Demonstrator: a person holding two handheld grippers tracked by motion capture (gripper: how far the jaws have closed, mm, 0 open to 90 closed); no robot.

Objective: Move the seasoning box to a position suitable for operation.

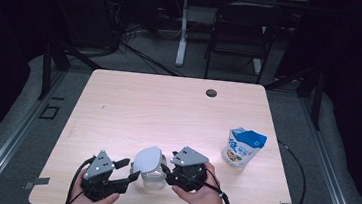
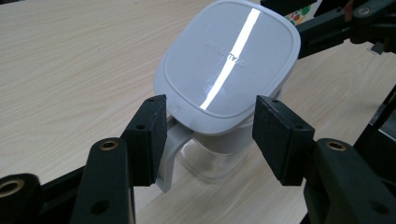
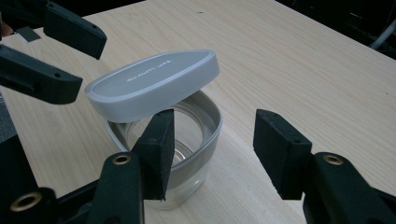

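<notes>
Sitting near the front edge of the worktop, between my two tools, is a clear container with a grey lid lying loose and tilted on top of it. In the right tool's view the lid is lifted on the side nearer that tool, so the rim and the hollow inside of the container show beneath it; the far side of the lid rests lower. A pale tab or handle hangs down from the lid's edge on the side facing my left tool.

My left tool has its jaws spread apart, one on each side of the lid's near corner. The left-hand pad sits just beside the tab; whether it touches I cannot tell. The other pad stands clear of the lid, so nothing is clamped.

My right tool is also apart. One pad stands in front of the container's wall, the other is well off to the side over bare wood, and it grips nothing.

From above, both tools face each other across the container, with my hands coming in from the front edge. Farther right on the worktop stands a blue and white pouch, well apart from the container. A small dark round cap is set in the worktop near its far edge.
</notes>
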